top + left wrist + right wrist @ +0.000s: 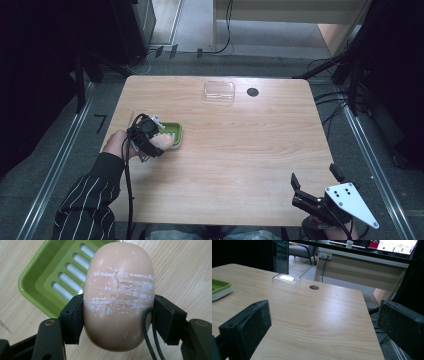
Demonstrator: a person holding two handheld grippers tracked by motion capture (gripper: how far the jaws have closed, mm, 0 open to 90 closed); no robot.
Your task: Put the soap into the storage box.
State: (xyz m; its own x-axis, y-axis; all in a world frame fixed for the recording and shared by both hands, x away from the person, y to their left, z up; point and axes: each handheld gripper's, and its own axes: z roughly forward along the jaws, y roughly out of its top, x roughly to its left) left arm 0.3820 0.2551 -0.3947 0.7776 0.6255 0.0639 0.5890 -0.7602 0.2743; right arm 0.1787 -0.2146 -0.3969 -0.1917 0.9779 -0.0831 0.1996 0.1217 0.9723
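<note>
There is one soap bar (117,295), one green soap dish (42,282), one clear plastic lid (219,90) and two grippers. The landmark is the green soap dish, which lies on the wooden table (240,150) near its left edge.

The left gripper (145,135) is just at the near side of the dish, and its two jaws are closed on the soap bar, one black pad on each side of it. The soap is peach coloured, oval, with white dry scratches across its face. In the left gripper view it is held above the table beside the near corner of the dish; whether it touches the dish I cannot tell. The dish has a raised grid with five slots that I can count; others are hidden behind the soap.

The right gripper (320,197) is well apart from the dish, at the near right corner of the table, and its jaws stand wide apart with nothing between them.

The clear lid lies beyond the dish, near the far edge, and a small dark round hole (252,91) in the table is just beside it.

The table is light wood with visible grain. Around it the floor is grey, with cables (330,100) and dark stands. In the right gripper view a screen (397,245) is far behind; its writing is too small to read.
</note>
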